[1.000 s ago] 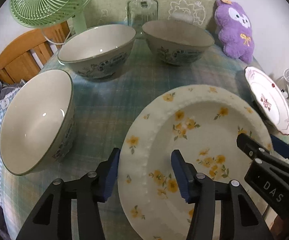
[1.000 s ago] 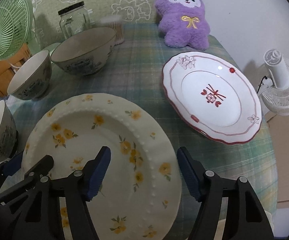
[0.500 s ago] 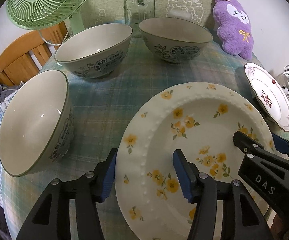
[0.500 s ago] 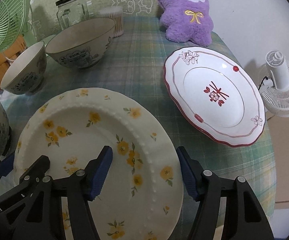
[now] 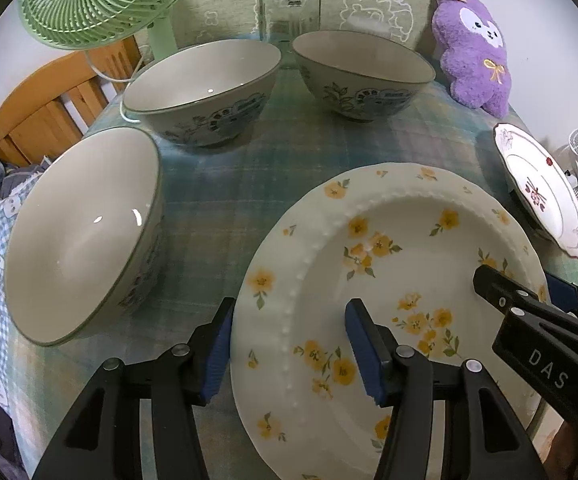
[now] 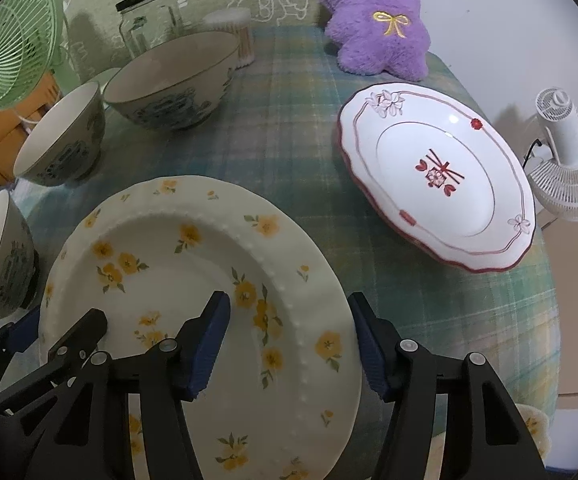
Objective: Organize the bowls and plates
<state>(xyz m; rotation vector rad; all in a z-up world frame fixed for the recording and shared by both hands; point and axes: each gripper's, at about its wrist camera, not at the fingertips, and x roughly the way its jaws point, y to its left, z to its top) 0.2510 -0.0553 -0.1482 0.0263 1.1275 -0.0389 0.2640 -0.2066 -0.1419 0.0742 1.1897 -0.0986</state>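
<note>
Left wrist view: left claw (image 5: pixel 289 344) straddles the yellow-flowered plate's (image 5: pixel 389 280) 9 o'clock rim, pads clear, not gripping. Right claw (image 6: pixel 289 340) straddles its 3 o'clock rim, jaws closing, no contact. Plate lies on the desk (image 5: pixel 249 184); three bowls (image 5: pixel 205 92) at 10–12 o'clock.

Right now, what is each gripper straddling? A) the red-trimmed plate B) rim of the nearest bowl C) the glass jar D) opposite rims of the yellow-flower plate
D. The left gripper has the left rim of the yellow-flower plate between its fingers, and the right gripper has that plate's right rim between its closing fingers; the pads do not visibly press the plate yet.
</note>
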